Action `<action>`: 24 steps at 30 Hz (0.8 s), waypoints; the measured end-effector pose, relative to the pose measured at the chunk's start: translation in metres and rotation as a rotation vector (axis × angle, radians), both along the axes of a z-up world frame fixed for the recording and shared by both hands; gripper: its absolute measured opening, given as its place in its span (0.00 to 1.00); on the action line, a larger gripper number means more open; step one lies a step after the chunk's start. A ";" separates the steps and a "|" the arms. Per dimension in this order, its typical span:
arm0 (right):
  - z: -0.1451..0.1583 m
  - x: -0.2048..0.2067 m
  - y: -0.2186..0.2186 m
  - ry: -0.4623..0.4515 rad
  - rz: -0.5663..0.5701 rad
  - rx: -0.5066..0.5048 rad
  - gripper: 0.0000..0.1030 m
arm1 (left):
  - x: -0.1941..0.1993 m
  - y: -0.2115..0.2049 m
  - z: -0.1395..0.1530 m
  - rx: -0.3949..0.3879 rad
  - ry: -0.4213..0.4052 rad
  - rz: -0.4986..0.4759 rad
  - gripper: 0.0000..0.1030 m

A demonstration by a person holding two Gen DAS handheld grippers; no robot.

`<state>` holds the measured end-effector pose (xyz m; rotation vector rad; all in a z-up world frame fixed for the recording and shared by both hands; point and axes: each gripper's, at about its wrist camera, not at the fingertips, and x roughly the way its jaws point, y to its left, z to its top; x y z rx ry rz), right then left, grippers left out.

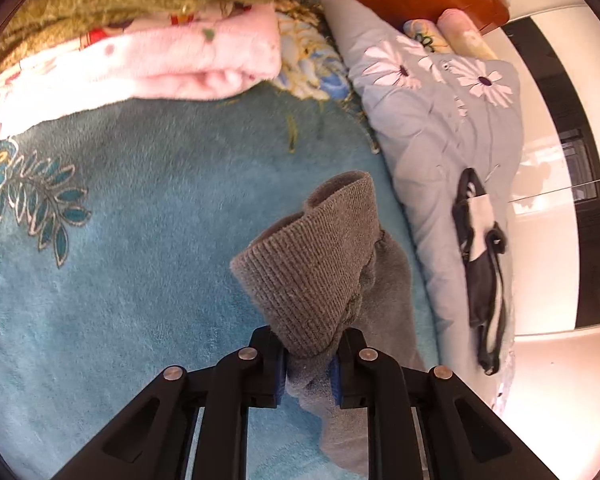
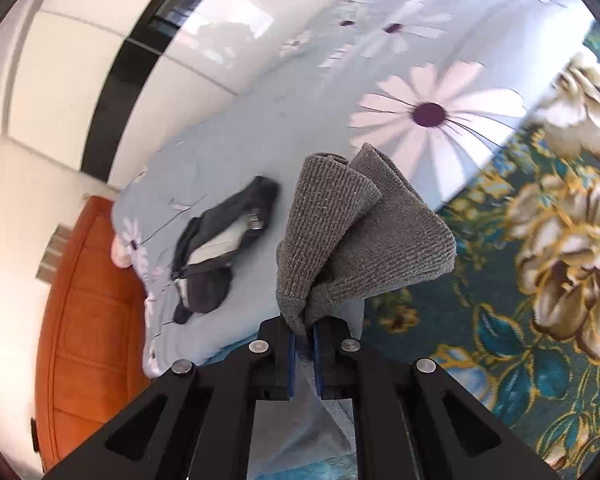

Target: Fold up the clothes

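A grey knitted garment with a ribbed cuff (image 1: 312,268) hangs from my left gripper (image 1: 308,364), which is shut on it above a teal floral blanket (image 1: 148,248). The smooth grey cloth of the garment trails down to the right of the jaws. My right gripper (image 2: 305,340) is shut on another ribbed part of the same kind of grey garment (image 2: 356,240), which folds over above the jaws. It is held above the edge of a pale blue daisy-print quilt (image 2: 260,128).
A small black and white garment (image 1: 480,248) lies on the quilt (image 1: 428,120); it also shows in the right wrist view (image 2: 216,240). A folded pink blanket (image 1: 148,68) lies at the back left. An orange wooden cabinet (image 2: 84,320) and white walls stand beyond the bed.
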<state>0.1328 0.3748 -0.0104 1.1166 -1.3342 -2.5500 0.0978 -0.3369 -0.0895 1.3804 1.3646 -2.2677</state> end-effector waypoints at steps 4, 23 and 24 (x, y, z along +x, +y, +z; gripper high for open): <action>0.054 0.010 -0.024 0.139 0.100 -0.032 0.06 | 0.043 -0.032 0.054 -0.067 0.112 -0.010 0.17; -0.114 0.102 0.020 -0.389 0.006 -0.011 0.07 | 0.178 -0.088 -0.081 0.114 -0.122 0.142 0.25; -0.111 0.101 0.019 -0.393 0.016 -0.002 0.08 | 0.177 -0.087 -0.077 0.112 -0.118 0.128 0.27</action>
